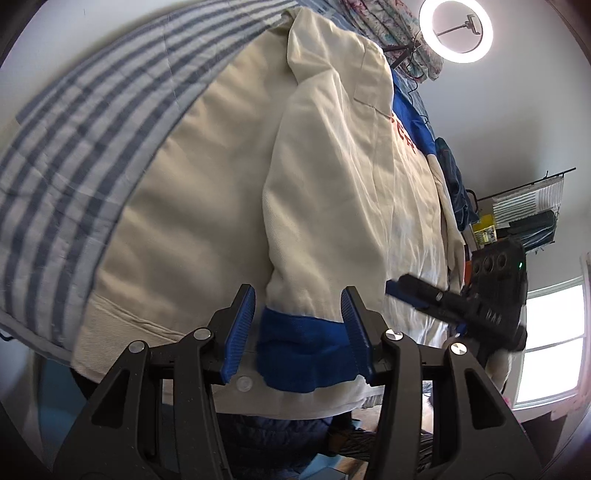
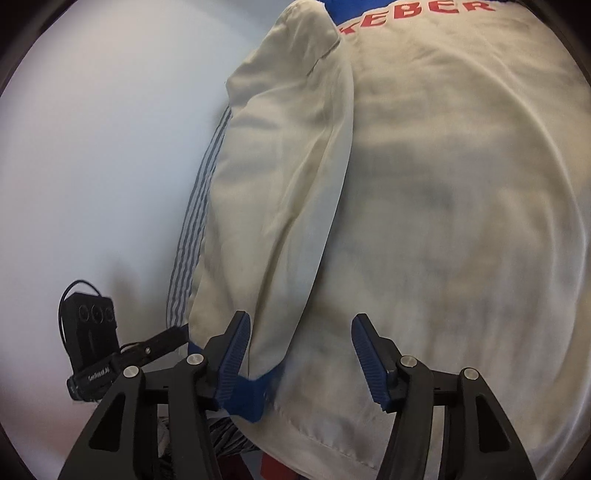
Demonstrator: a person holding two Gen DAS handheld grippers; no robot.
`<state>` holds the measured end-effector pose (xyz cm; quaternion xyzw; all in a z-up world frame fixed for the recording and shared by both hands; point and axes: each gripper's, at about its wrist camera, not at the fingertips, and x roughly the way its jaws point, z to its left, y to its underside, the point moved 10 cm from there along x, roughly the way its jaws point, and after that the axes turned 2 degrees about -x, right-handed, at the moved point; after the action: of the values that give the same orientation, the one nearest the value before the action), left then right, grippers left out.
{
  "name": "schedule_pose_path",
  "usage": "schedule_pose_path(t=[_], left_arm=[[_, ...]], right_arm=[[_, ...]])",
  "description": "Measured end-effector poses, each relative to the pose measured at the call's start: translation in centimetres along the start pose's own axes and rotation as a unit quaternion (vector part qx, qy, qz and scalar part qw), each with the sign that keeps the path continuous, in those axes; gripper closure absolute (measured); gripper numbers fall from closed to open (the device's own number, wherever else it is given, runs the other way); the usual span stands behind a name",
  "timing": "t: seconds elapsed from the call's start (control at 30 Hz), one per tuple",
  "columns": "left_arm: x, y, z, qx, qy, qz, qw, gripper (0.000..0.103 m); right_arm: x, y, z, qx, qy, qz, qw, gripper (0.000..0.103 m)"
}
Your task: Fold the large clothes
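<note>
Sweatshirt (image 1: 332, 177) — cream cotton, ribbed blue cuff (image 1: 306, 350)

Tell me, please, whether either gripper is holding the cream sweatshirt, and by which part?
Neither holds it. The left gripper stands open around the sleeve's blue cuff; the right gripper is open over the sweatshirt.

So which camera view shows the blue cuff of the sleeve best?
The left wrist view: the blue cuff lies whole between the open left gripper fingers. The right wrist view shows only a part of it, beside one finger.

Bright ring light (image 1: 456, 31) glare, window (image 1: 554, 332) blown out, right view soft/blurred, fisheye edges
</note>
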<state>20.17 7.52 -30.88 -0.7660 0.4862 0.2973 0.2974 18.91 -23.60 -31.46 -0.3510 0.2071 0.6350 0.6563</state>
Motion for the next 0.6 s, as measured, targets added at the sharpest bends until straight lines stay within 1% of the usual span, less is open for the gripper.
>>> schedule_pose_path(t=[0.07,0.13,0.17,0.2,0.23,0.27,0.3,0.33,0.4,0.43,0.5,0.6], left_arm=[[0.5,0.2,-0.1,-0.008,0.005,0.005,0.9999,0.054],[1.2,0.2,0.1,-0.012,0.002,0.009,0.9999,0.054],[1.4,0.3,0.2,-0.016,0.0,0.009,0.9998,0.061],[1.6,0.4,0.3,-0.017,-0.006,0.009,0.9998,0.077],[1.6,0.4,0.4,-0.014,-0.012,0.008,0.9998,0.084],[1.7,0.4,0.3,-0.008,-0.019,0.005,0.9998,0.09],[1.6,0.5,0.2,0.0,-0.026,0.0,0.9997,0.093],[1.3,0.4,0.0,0.008,-0.032,-0.006,0.9994,0.095],[0.4,0.6,-0.5,0.027,-0.043,-0.018,0.9986,0.097],[-0.2,0.6,-0.7,0.033,-0.047,-0.024,0.998,0.097],[-1.8,0.6,-1.0,0.044,-0.053,-0.038,0.9969,0.098],[-4.9,1.0,-0.8,0.041,-0.046,-0.061,0.9962,0.099]], right_arm=[[0.5,1.0,0.1,-0.006,0.002,0.004,1.0,0.043],[1.1,1.2,0.2,-0.006,0.0,0.006,1.0,0.046],[1.2,1.3,0.3,-0.006,-0.004,0.005,1.0,0.046],[1.2,1.3,0.5,-0.007,-0.008,0.005,1.0,0.05],[1.4,1.4,0.8,-0.008,-0.016,0.009,1.0,0.065],[1.5,1.6,1.2,-0.007,-0.03,0.016,0.999,0.072],[1.6,1.7,1.7,-0.006,-0.042,0.02,0.999,0.082],[1.7,1.9,2.1,-0.011,-0.046,0.022,0.999,0.091],[1.7,2.1,3.1,-0.028,-0.04,0.02,0.999,0.098],[1.7,2.3,3.7,-0.033,-0.042,0.021,0.998,0.1],[1.7,2.8,5.0,-0.035,-0.052,0.027,0.998,0.101],[1.6,3.8,7.2,-0.046,-0.072,0.039,0.996,0.101]])
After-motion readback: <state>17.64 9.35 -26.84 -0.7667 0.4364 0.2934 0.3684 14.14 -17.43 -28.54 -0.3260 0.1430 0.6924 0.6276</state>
